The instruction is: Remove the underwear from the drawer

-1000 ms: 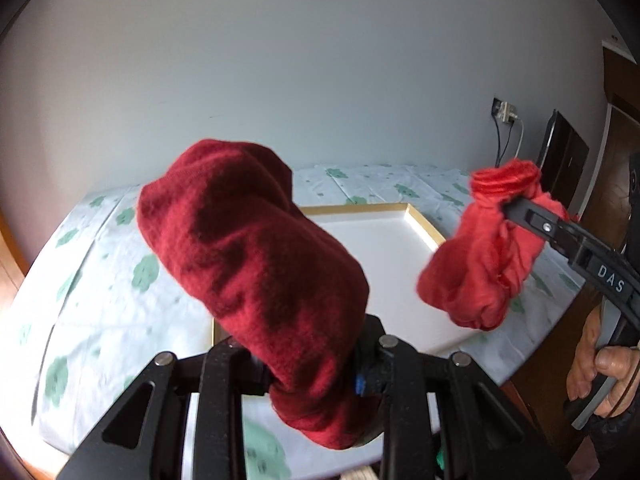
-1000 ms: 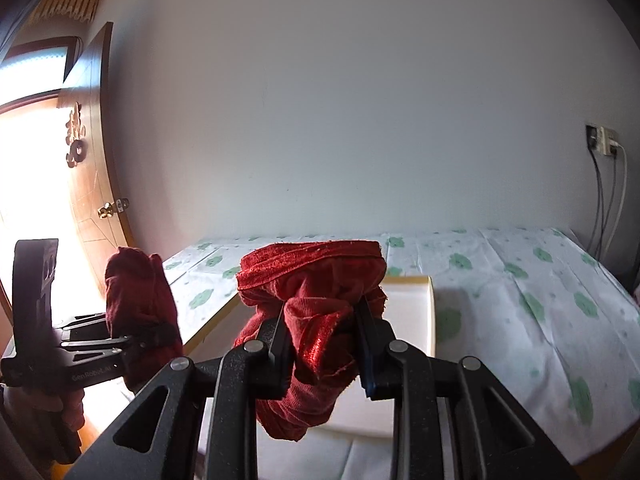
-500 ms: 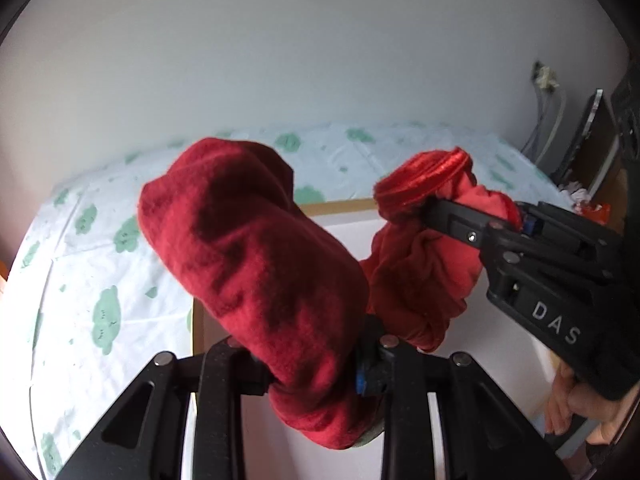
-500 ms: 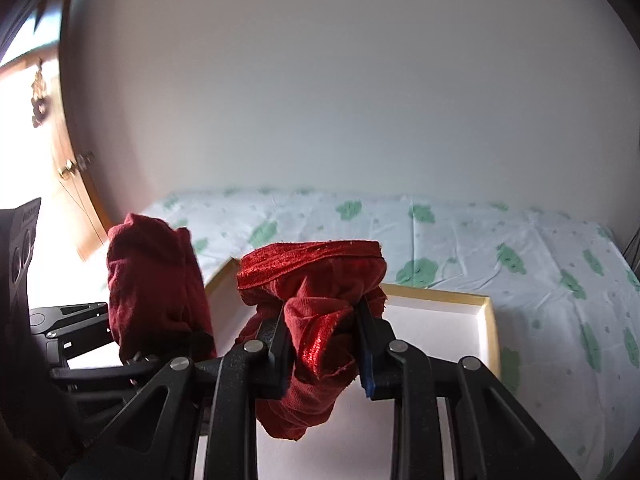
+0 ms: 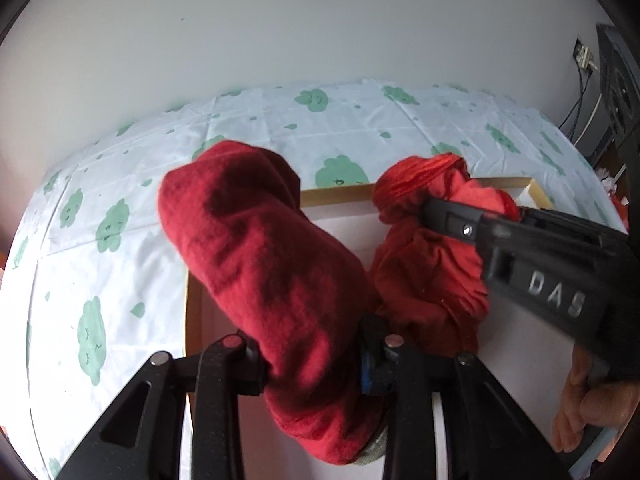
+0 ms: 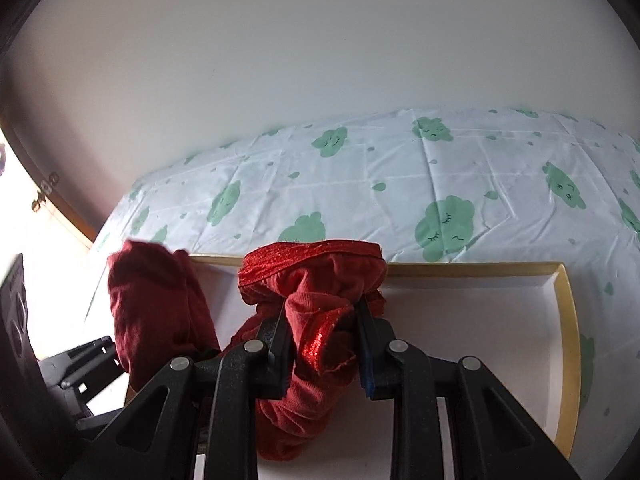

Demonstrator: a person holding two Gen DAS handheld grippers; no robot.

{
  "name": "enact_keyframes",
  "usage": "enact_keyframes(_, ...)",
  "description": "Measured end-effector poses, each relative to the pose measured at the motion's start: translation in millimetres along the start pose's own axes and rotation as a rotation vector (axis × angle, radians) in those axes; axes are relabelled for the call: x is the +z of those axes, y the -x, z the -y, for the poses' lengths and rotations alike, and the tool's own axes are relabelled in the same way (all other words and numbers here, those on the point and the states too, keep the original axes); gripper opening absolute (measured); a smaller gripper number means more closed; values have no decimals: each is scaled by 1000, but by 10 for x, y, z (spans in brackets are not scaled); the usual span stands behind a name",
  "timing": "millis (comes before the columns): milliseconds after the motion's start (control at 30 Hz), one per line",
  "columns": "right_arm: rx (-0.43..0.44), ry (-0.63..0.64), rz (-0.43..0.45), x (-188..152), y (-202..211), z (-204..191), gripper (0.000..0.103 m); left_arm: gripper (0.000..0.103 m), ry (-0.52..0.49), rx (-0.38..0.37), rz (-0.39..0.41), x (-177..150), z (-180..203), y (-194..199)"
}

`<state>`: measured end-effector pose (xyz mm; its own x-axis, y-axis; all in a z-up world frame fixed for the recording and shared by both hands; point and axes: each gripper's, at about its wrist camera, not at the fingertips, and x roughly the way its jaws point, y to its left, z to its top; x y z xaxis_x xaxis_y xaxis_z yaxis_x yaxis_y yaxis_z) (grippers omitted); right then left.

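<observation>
Both tongs carry red cloth over a shallow white tray (image 6: 564, 344) with a gold rim, which lies on a bed (image 6: 500, 184) covered in a pale sheet printed with green clouds. Left tongs (image 5: 316, 364) have a dark red piece of underwear (image 5: 260, 256) bunched between the fingers, which are opening around it; the cloth still fills the gap, its bulk standing up in front of the fingers and its lower end hanging below them. Right tongs (image 6: 320, 356) are clamped tight on a brighter red, slightly glittery piece of underwear (image 6: 316, 292), whose elastic band arches over the fingertips while the rest droops toward the tray floor. The two bundles hang just beside each other, above the tray's left half as the right camera sees it. A hand (image 5: 592, 404) grips the handle of the right tongs at the lower right edge of the left camera's view. Behind the bed rises a plain white wall (image 5: 320, 28), with cables running down it at the far right.
</observation>
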<state>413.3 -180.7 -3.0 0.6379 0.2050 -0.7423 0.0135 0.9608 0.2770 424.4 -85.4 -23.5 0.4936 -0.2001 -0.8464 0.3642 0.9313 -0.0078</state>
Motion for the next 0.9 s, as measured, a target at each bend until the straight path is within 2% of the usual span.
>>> enact_keyframes(67,-19,24,-6,7,-77,-31,28,41,17,13,-1,18,-39,-53)
enact_keyframes(133,-36,52,-12,-4,-161,-76,29,57,49,36,-22,24,-90,-118)
enact_keyframes(200,-46,75,1,-8,-180,-108,33,68,81,45,-17,32,-141,-123)
enact_keyframes(233,-46,76,9,-7,-183,-110,34,69,87,48,-9,34,-155,-121)
enact_keyframes(267,-38,73,15,-5,-190,-105,46,70,91,42,-8,34,-160,-121)
enact_keyframes(300,-12,59,16,-3,-205,-89,65,70,91,47,-7,33,-155,-118)
enact_keyframes(367,17,34,1,-5,-235,-75,85,70,89,75,4,21,-129,-50)
enact_keyframes(467,49,-23,-8,-13,-139,-37,85,71,59,122,87,-22,-65,205)
enact_keyframes(533,85,-68,24,-13,22,-14,85,76,57,143,137,-49,-42,386)
enact_keyframes(633,97,-91,73,-42,331,-28,85,78,54,146,221,-133,7,705)
enact_keyframes(733,119,-78,115,-158,682,-79,85,78,42,138,271,-276,100,978)
enact_keyframes(900,149,-51,193,-480,1284,-211,85,79,14,141,311,-599,297,1257)
